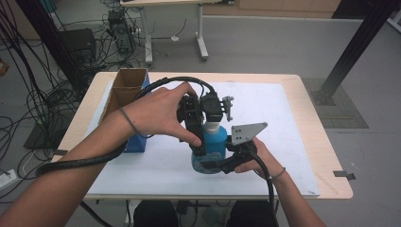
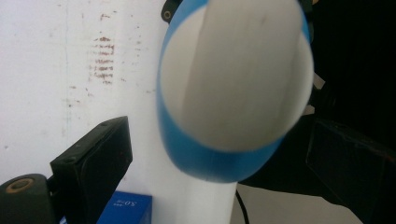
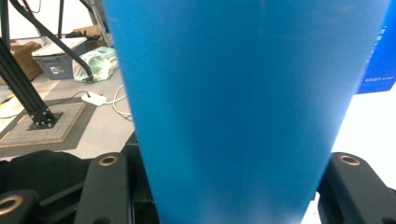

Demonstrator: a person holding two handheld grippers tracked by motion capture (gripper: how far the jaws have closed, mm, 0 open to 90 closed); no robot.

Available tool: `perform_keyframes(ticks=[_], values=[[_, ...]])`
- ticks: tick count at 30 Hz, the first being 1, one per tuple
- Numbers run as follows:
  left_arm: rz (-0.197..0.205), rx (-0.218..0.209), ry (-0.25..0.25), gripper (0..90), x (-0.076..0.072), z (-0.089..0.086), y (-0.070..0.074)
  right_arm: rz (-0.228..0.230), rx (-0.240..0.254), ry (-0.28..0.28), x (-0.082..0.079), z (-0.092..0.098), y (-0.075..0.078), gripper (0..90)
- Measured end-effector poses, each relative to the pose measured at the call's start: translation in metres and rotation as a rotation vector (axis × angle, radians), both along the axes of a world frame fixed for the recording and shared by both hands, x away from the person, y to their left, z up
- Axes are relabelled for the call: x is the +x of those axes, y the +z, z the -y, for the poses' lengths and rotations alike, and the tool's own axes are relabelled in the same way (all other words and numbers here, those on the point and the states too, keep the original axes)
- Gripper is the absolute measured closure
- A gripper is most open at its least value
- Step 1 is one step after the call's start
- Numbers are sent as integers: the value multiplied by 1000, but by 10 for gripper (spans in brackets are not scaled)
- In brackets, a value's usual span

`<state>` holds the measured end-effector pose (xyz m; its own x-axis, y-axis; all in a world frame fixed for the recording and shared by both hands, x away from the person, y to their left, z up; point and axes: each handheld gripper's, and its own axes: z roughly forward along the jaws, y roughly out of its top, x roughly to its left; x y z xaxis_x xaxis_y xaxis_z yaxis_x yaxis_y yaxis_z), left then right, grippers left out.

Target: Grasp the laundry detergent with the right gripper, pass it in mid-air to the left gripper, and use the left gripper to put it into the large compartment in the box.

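A blue bottle (image 1: 216, 142) with a white cap (image 1: 212, 127) stands upright on the white mat (image 1: 274, 118) near the table's front. My right gripper (image 1: 215, 163) is shut on its lower body from the front; in the right gripper view the blue bottle (image 3: 243, 102) fills the gap between both jaws. My left gripper (image 1: 207, 126) comes down from above. In its own view the white cap (image 2: 238, 70) lies between the jaws of the left gripper (image 2: 219, 135), which stand apart on either side, a gap showing at the left jaw.
An open cardboard box (image 1: 126, 87) and a blue box (image 1: 137, 142) stand at the mat's left edge. The blue box (image 2: 126, 207) also lies under the left jaw. Beyond the wooden table (image 1: 326, 156), cables and a black frame post (image 1: 354, 47) are on the floor.
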<state>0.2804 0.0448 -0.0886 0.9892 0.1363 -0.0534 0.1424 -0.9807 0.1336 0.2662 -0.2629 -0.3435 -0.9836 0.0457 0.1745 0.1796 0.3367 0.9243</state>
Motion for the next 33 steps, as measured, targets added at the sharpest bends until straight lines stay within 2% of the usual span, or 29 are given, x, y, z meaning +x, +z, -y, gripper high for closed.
perform_keyframes(ticks=[15,33], values=[[-4,40,-38,73,0,19,-4,-9,-12,18,1,-8,-1,418],[-4,57,-62,74,-1,26,-4,-11,-16,20,1,-15,-7,419]])
